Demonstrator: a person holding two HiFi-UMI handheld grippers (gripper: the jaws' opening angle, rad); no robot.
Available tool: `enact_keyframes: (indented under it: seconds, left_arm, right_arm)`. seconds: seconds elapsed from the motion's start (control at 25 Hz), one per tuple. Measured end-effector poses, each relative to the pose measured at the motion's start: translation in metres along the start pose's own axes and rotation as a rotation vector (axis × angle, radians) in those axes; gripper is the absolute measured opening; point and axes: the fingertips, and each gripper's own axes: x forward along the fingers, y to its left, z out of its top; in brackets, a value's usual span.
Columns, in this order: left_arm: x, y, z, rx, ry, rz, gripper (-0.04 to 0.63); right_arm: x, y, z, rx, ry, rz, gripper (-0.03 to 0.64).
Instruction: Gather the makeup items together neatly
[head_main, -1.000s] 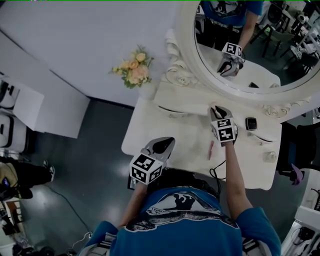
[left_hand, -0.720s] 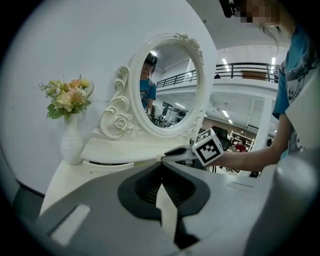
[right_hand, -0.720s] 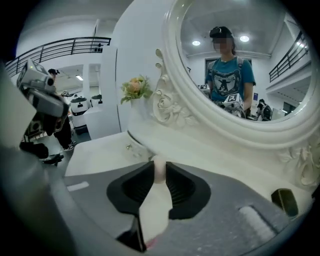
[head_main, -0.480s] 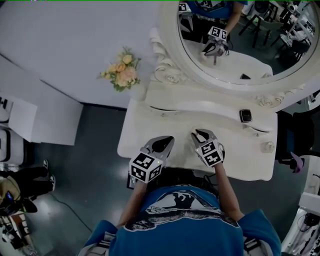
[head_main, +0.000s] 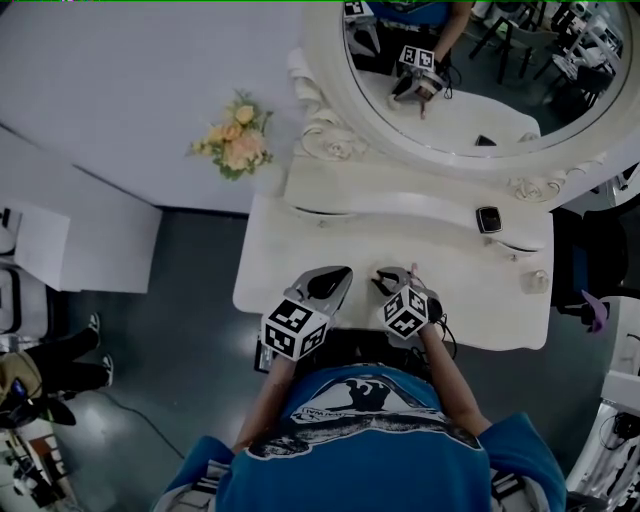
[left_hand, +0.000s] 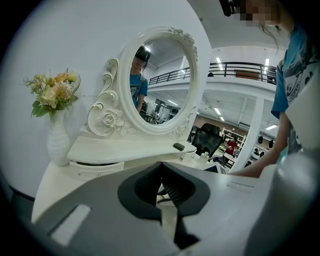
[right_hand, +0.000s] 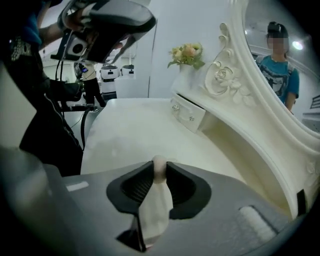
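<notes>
My right gripper (head_main: 386, 279) hovers over the front of the white dressing table (head_main: 290, 270), shut on a pale pink tube (right_hand: 157, 197) whose rounded end pokes out past the jaw tips. A thin pink stick (head_main: 413, 270) shows just to the right of that gripper, apparently lying on the table. My left gripper (head_main: 331, 281) hangs beside it to the left, jaws shut with nothing between them. A dark compact (head_main: 488, 219) lies on the raised shelf at the right, and a small jar (head_main: 535, 281) stands near the table's right end.
An oval mirror (head_main: 330, 100) in a carved white frame stands at the back. A vase of flowers (head_main: 232, 140) stands at the back left corner. A drawer with knobs (right_hand: 187, 116) sits under the shelf. Dark cables (head_main: 440, 335) hang off the front edge.
My right gripper has swung from beside the shelf down and left to the table's front, close to the left gripper, carrying the pale tube. The left gripper has barely moved.
</notes>
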Motion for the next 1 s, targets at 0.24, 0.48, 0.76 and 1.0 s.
enact_keyframes:
  seconds: [0.24,0.48,0.76,1.0]
  left_arm:
    - [-0.004,0.004,0.0,-0.005,-0.002,0.01,0.012]
    - [-0.004,0.009,0.001,-0.014,-0.015,0.018,0.012]
    - [0.004,0.001,0.001,-0.007,-0.002,-0.009,0.012]
    - [0.019,-0.013,0.002,0.009,0.011,-0.051,0.012]
  right_arm:
    - [0.001,0.003,-0.001,-0.091,0.013,0.033,0.091]
    - [-0.007,-0.003,0.002,-0.007,-0.013,0.031,0.132]
    - [-0.037,-0.021,0.007,0.127,-0.091,0.012,0.195]
    - [-0.077,-0.071,-0.007,0.243,-0.143,-0.119,0.195]
